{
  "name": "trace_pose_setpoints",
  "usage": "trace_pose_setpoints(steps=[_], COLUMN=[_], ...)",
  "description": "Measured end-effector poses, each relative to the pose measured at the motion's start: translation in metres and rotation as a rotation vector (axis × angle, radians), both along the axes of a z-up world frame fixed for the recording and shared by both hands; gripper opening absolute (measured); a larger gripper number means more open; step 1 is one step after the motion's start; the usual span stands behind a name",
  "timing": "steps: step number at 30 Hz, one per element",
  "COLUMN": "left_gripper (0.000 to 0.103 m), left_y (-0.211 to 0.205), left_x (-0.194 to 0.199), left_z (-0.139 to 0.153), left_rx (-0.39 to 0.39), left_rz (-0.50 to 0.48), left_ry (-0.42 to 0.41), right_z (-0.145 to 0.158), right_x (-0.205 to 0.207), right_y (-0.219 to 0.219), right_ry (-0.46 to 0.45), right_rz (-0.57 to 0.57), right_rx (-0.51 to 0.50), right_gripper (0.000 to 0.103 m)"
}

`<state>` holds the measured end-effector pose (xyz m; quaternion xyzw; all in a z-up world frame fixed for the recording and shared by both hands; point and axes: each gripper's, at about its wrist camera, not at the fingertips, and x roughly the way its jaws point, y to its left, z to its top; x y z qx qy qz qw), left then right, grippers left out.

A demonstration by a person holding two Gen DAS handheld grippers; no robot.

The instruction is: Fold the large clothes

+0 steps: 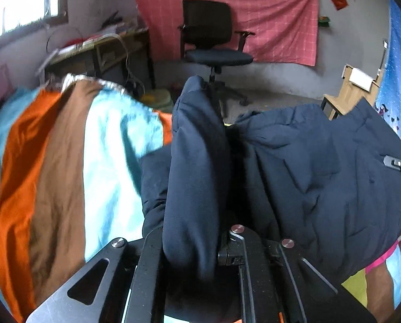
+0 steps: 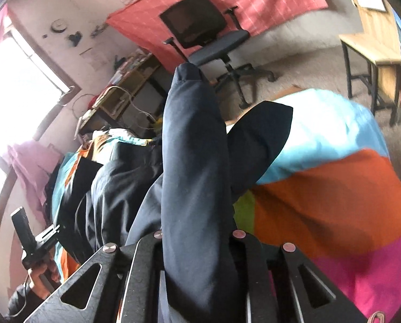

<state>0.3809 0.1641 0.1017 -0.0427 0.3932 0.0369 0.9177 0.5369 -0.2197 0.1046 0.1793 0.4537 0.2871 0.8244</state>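
A dark navy padded jacket [image 1: 321, 167] lies over a bed with a striped sheet [image 1: 52, 161]. My left gripper [image 1: 197, 245] is shut on a thick fold of the jacket that stands up between its jaws. My right gripper [image 2: 197, 242] is shut on another fold of the same jacket [image 2: 195, 161], which rises up past the fingers and hides them. The rest of the jacket trails left across the bed in the right wrist view. The right gripper shows at the right edge of the left wrist view [image 1: 399, 162]. The left gripper and the hand holding it show at lower left of the right wrist view [image 2: 36, 245].
The sheet [image 2: 334, 188] has turquoise, orange, brown, green and pink stripes. A black office chair [image 1: 213, 40] stands beyond the bed before a red wall cloth [image 1: 267, 13]. A cluttered desk [image 1: 100, 51] is at left under a window. A wooden table [image 1: 351, 91] is at right.
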Motion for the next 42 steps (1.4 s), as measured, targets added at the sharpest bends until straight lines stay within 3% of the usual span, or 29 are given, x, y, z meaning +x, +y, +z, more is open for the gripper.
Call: trace_pose_setpoints(steps=[4,8,11,15,18,20,22,25,28,35,37,38,39,42], left_gripper=[0.013,0.025,0.038,0.061,0.074,0.083,0.091,0.095,0.096,0.095,0.085,0.081,0.072,0.053], left_y=[0.019,0.03,0.04,0.06,0.076,0.087,0.097,0.113,0.119,0.132,0.131,0.132,0.132,0.121], left_x=[0.01,0.022,0.03,0.041,0.05,0.058,0.066,0.076,0.081,0.085,0.083,0.081,0.078,0.071], left_z=[-0.016,-0.031,-0.044,-0.069,-0.085,-0.093,-0.104,-0.113,-0.114,-0.114,-0.116,-0.113,-0.11,-0.095], left_rx=[-0.09,-0.061,-0.063,-0.157,-0.249,-0.294,-0.36,-0.457,-0.513,-0.565,-0.576,-0.569,-0.56,-0.463], left_rz=[0.011,-0.007,-0.016,-0.029,-0.03,-0.034,-0.04,-0.045,-0.052,-0.083,-0.073,-0.06,-0.052,-0.048], left_ry=[0.036,0.056,0.071,0.093,0.104,0.113,0.134,0.141,0.14,0.125,0.114,0.108,0.104,0.091], right_z=[-0.021,-0.038,-0.05,-0.073,-0.09,-0.102,-0.116,-0.134,-0.15,-0.149,-0.149,-0.148,-0.146,-0.136], right_x=[0.011,0.02,0.026,0.035,0.039,0.042,0.049,0.061,0.073,0.079,0.077,0.076,0.074,0.067], right_y=[-0.006,-0.013,-0.019,-0.021,-0.023,-0.022,-0.023,-0.03,-0.034,-0.025,-0.025,-0.024,-0.024,-0.018], right_ry=[0.048,0.072,0.083,0.111,0.12,0.134,0.168,0.223,0.279,0.264,0.262,0.252,0.24,0.199], right_rz=[-0.022,-0.023,-0.019,-0.011,-0.007,-0.012,-0.017,-0.028,-0.029,0.029,0.034,0.038,0.038,0.047], right_rx=[-0.01,-0.019,-0.036,-0.075,-0.083,-0.096,-0.086,-0.014,0.054,0.044,0.054,0.06,0.059,0.035], right_gripper=[0.016,0.02,0.023,0.031,0.048,0.067,0.078,0.09,0.094,0.095,0.093,0.087,0.084,0.067])
